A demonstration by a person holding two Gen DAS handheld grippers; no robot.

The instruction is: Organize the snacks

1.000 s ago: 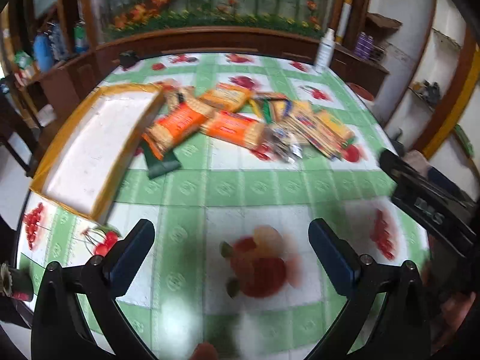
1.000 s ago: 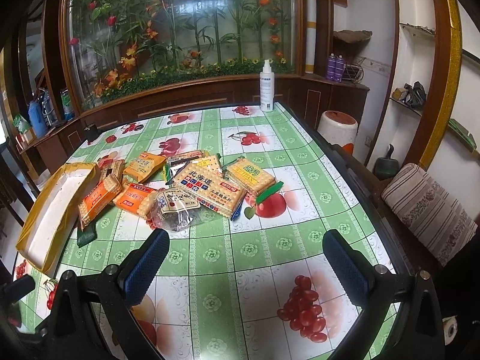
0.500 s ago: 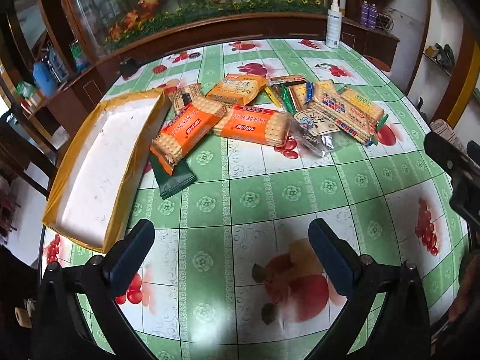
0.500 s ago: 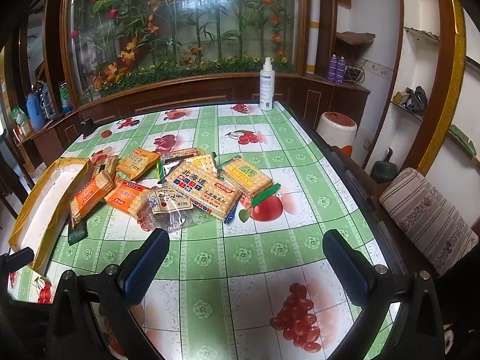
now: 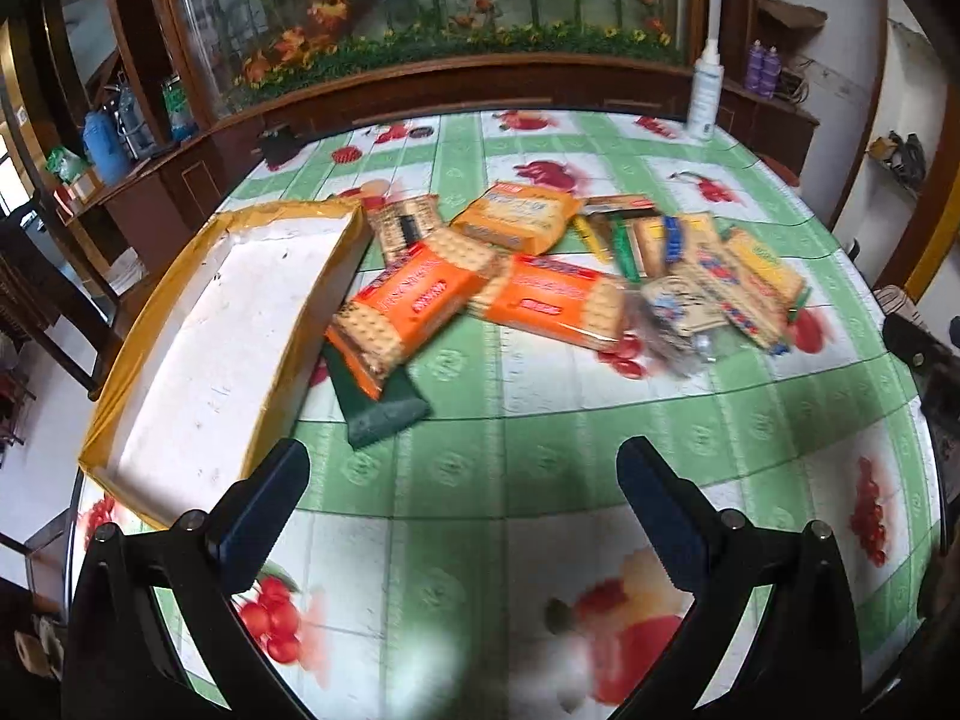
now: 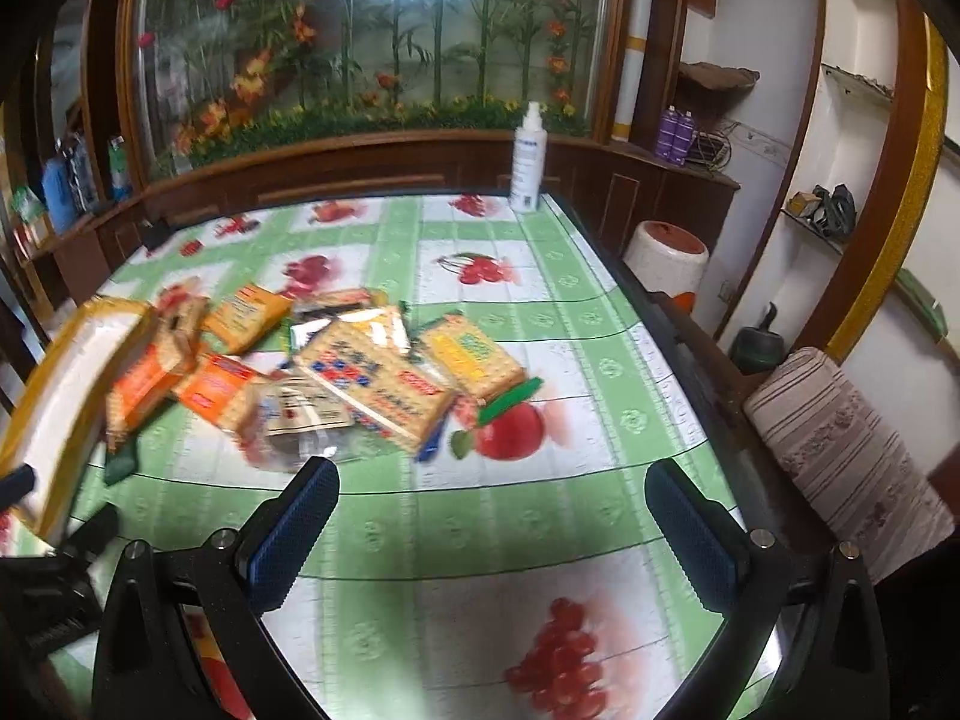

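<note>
Left claw: I read my left gripper (image 5: pixel 462 480) as spread wide, nothing between the fingers, hovering over bare tablecloth (image 5: pixel 540 438).
Ahead-left of left claw: shallow box (image 5: pixel 198 348), yellow rim, white floor, nothing inside that I can see; its near corner sits just beyond my left finger (image 5: pixel 264 510).
Straight ahead of left claw: dark green packet (image 5: pixel 378 408), partly buried under an orange cracker pack (image 5: pixel 414 300) that leans against the box wall. Print on the orange pack too blurred to read.
Ahead, slightly right: second orange cracker pack (image 5: pixel 552 300), touching the first.
Further ahead: yellow-orange bag (image 5: pixel 519 216) and a barcode-bearing packet (image 5: pixel 402 225) beside the box's far corner; edges overlap, so I cannot separate them cleanly.
Ahead-right of left claw: clear-wrapped packet (image 5: pixel 678 312) and long cracker packs (image 5: pixel 744 282), smeared by motion; count uncertain.
Far right edge, left view: dark shape, cut off by the frame; I cannot tell what it is.
Right claw: my right gripper (image 6: pixel 489 510) likewise stands apart and empty above the cloth.
Ahead-left of right claw: same snack pile (image 6: pixel 336 366), heavily blurred on its left side; box rim (image 6: pixel 36 396) cropped at frame edge.
Just beyond right claw's left finger (image 6: pixel 294 534): clear-wrapped packet (image 6: pixel 300 414), its near end partly hidden by the fingertip.
Ahead of right claw: blue-and-red printed cracker pack (image 6: pixel 378 384) with a yellow-green pack (image 6: pixel 474 354) touching its right side.
Far ahead: white spray bottle (image 6: pixel 528 162) upright at the table's far edge, well apart from the pile.
</note>
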